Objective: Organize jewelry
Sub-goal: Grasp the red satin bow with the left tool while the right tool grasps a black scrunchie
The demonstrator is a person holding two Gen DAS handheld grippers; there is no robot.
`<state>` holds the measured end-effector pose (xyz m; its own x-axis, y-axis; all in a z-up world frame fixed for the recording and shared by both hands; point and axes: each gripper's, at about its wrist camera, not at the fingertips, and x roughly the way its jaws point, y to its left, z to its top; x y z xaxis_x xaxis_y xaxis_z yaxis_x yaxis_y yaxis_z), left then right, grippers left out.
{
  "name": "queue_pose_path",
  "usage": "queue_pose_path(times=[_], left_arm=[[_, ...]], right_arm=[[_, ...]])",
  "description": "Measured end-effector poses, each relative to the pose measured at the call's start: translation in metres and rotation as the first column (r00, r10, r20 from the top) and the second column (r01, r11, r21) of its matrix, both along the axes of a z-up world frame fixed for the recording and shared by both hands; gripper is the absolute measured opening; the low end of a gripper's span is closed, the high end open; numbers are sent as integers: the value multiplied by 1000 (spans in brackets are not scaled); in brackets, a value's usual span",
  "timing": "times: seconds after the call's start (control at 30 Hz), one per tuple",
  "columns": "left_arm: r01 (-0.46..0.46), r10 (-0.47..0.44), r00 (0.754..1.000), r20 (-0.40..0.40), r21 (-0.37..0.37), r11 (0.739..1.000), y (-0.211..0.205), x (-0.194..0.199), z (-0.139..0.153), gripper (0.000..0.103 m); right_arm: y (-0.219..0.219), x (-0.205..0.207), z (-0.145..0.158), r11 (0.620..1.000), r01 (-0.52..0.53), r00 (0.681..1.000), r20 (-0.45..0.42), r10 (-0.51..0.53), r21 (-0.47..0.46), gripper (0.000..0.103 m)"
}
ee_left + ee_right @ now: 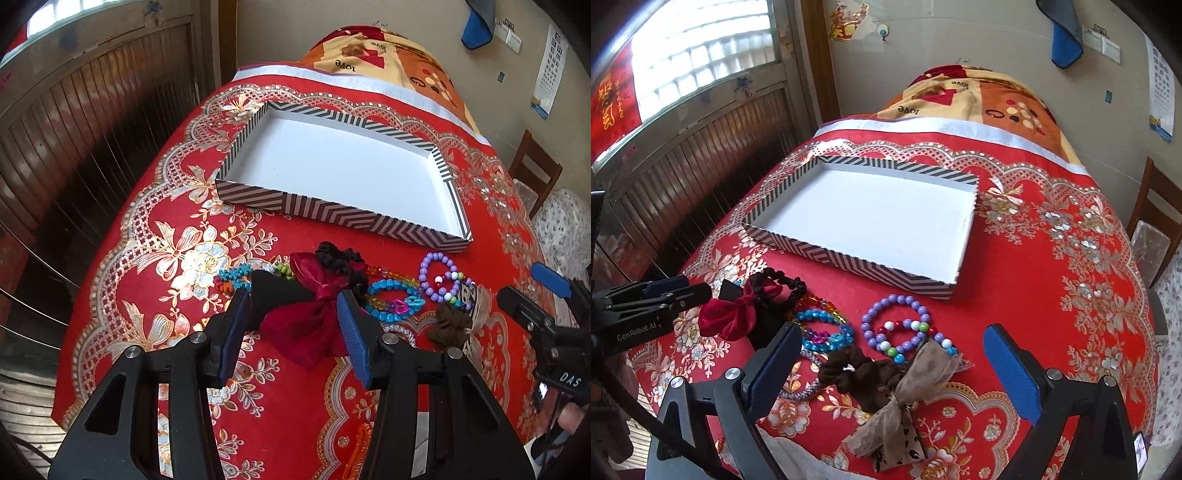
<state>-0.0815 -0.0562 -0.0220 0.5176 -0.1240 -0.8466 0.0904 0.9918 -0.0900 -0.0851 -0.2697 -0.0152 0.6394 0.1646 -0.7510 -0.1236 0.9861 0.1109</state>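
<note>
Judging by the bare striped tray (332, 173), you've sorted nothing: red velvet bow (310, 325), bracelets, scrunchies await beside its near edge, left gripper (293, 314) and right gripper (892, 350) both spread wide, empty.

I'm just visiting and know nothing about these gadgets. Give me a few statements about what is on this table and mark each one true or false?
1. The striped box already holds bracelets. False: its white inside is bare.
2. The red velvet bow lies between the left gripper fingers, which are spread apart. True.
3. The purple bead bracelet lies on the tablecloth, outside the box. True.
4. The right gripper is clamped on the brown scrunchie. False: its fingers are wide open and hold nothing.
5. The box stands nearer the camera than the jewelry. False: it stands beyond the pile.
</note>
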Motion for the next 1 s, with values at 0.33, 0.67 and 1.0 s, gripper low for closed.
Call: queue_pose_path(times=[0.33,0.67,1.0], left_arm=[[14,-16,998,-53,-44,999,9,5,-17,49],[15,-21,996,-85,-72,997,22,7,-26,49],[50,-57,995,-77,-87,995,22,11,-20,49]], right_arm=[[34,43,-11,975,-153,982,-85,168,163,79],[97,88,-33,920,-327,908,-200,369,215,61],[94,98,-55,916,-314,899,-232,372,252,11]])
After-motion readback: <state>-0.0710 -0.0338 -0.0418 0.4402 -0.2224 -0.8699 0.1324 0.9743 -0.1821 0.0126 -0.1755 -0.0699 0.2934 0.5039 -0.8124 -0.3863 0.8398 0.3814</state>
